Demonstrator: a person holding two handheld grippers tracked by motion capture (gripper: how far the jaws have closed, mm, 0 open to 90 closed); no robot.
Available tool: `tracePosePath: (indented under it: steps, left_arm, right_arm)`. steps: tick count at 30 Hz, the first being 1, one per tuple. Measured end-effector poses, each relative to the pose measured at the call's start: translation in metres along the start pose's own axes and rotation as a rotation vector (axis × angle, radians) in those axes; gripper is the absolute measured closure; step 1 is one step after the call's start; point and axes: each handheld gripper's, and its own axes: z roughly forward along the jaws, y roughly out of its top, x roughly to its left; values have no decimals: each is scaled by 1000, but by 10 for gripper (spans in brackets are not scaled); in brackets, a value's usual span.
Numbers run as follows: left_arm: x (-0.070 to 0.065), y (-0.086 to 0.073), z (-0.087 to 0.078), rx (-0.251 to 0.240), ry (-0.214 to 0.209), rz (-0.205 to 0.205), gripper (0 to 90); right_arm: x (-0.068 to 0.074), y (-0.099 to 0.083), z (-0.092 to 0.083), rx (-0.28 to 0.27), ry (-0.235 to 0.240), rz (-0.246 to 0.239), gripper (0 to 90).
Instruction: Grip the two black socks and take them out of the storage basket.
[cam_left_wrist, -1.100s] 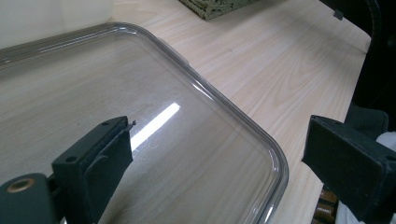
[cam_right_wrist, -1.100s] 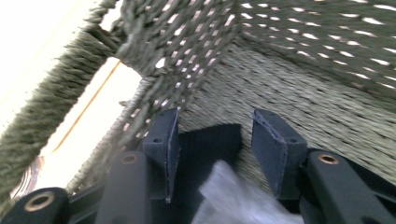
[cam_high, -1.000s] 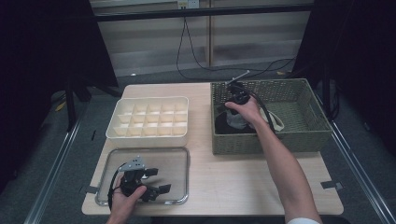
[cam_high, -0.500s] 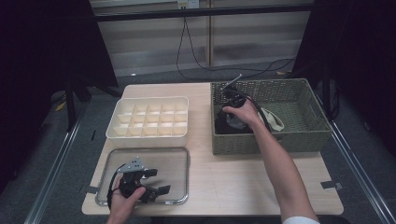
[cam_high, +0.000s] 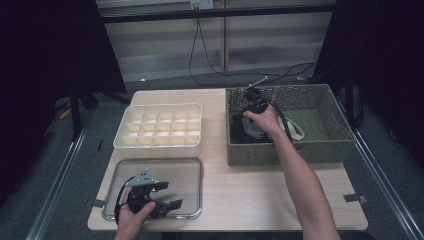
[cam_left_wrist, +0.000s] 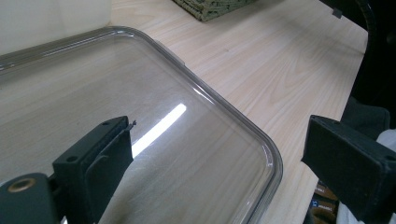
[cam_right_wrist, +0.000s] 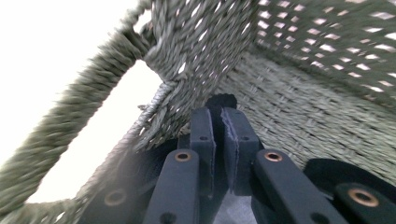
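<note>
Wicker is what surrounds the right gripper: it's down inside the green woven basket, near the corner closest to the compartment tray. Its jaws have just been closing, and in the right gripper view they're pinched nearly together on a thin bit of dark fabric that pokes up just past the pads. So the right gripper is clamped on that dark item, which looks like a small black cloth or sock (hard to say exactly, since most of it is hidden under the gripper). A pale, whitish bundle lies in the basket just off to the side of the person's hand.

Meanwhile the left gripper rests low over the clear plastic lid on the table, jaws spread wide with nothing between them, pointing across the lid.

Best guess at the step: the pick has just been made and the lift out of the basket comes next. The white compartment tray sits empty across from the right gripper, on the other side of the basket wall, so it looks like the likely drop spot. The next move calls for a straight pull up first, enough to clear the basket rim, because soft fabric could snag on the weave or slip from such a thin pinch.
</note>
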Motion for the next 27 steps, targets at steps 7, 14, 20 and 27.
tracePosePath:
  steps: [7,14,20,27]
  left_arm:
    - [-2,2,1,-9,8,8,82]
    - [-4,3,3,-4,1,12,82]
    - [-3,3,1,-17,7,14,81]
    - [-4,2,-1,-25,12,6,81]
  right_arm:
    - [-13,-10,-34,-164,85,60,837]
    - [-12,-19,-61,-257,119,70,838]
    - [-6,-17,-78,-308,139,56,838]
    - [1,-13,-95,-371,171,47,837]
